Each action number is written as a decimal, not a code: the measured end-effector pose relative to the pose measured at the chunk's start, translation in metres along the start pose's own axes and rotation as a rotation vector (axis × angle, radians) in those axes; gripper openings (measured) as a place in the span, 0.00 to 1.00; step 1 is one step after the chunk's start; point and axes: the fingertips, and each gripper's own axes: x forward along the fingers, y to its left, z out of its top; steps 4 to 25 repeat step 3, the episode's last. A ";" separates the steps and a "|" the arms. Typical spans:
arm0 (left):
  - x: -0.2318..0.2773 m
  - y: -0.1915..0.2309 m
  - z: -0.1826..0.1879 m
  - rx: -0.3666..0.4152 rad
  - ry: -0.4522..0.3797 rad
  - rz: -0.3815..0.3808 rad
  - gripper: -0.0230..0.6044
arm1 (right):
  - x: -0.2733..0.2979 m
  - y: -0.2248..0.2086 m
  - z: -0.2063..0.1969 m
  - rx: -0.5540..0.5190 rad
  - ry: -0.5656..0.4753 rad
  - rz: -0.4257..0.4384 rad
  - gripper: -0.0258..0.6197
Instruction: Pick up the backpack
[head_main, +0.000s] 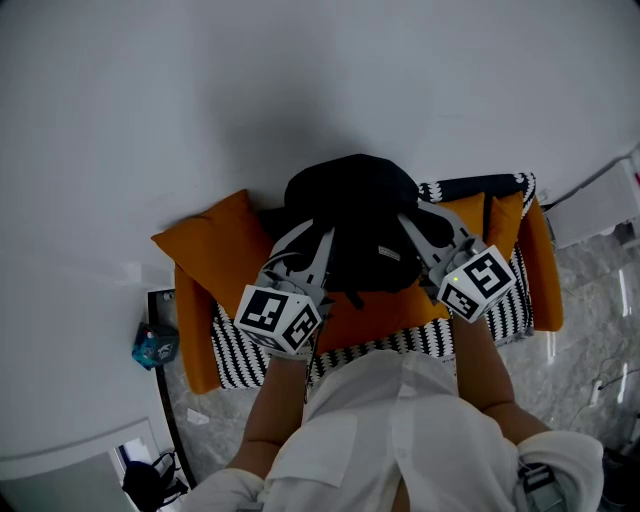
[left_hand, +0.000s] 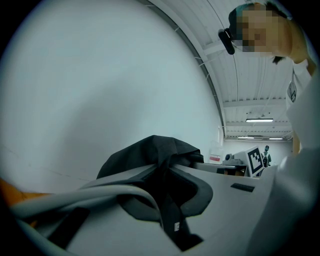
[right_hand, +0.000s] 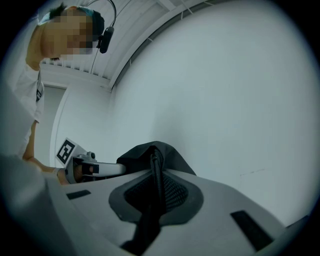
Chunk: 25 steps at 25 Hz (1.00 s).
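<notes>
White wall (head_main: 300, 80) filled most of the head view, with pale marbled floor (head_main: 600, 290) off to the right gripper's outer side. The left gripper (head_main: 310, 240) and right gripper (head_main: 425, 235) both reached away from the person, and the black backpack (head_main: 350, 215) sat between them, just ahead of their tips. Beneath both lay an orange cushion (head_main: 215, 245) and a black-and-white striped seat cover (head_main: 240, 355). One gripper on each side probably shared the load and kept the bag from swinging.

From the left gripper view, the jaws were fully closed on a black strap (left_hand: 170, 210) bearing a small label. The bag's bulk bunched just beyond the tips, and the other gripper's marker cube (left_hand: 252, 160) showed farther off to the right.

From the right gripper view, the jaws were likewise pinched nearly together on a narrow black strap edge (right_hand: 155, 185), with mesh padding showing on either side of it. The backpack rose directly ahead of the tips against the wall, apparently lifted clear of the seat.
</notes>
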 end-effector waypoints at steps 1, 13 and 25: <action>0.000 0.000 -0.001 -0.001 0.001 0.001 0.11 | 0.000 0.000 -0.001 0.000 0.002 0.001 0.09; -0.001 0.000 -0.002 -0.004 0.005 0.002 0.11 | 0.000 0.000 -0.002 0.001 0.006 0.002 0.09; -0.001 0.000 -0.002 -0.004 0.005 0.002 0.11 | 0.000 0.000 -0.002 0.001 0.006 0.002 0.09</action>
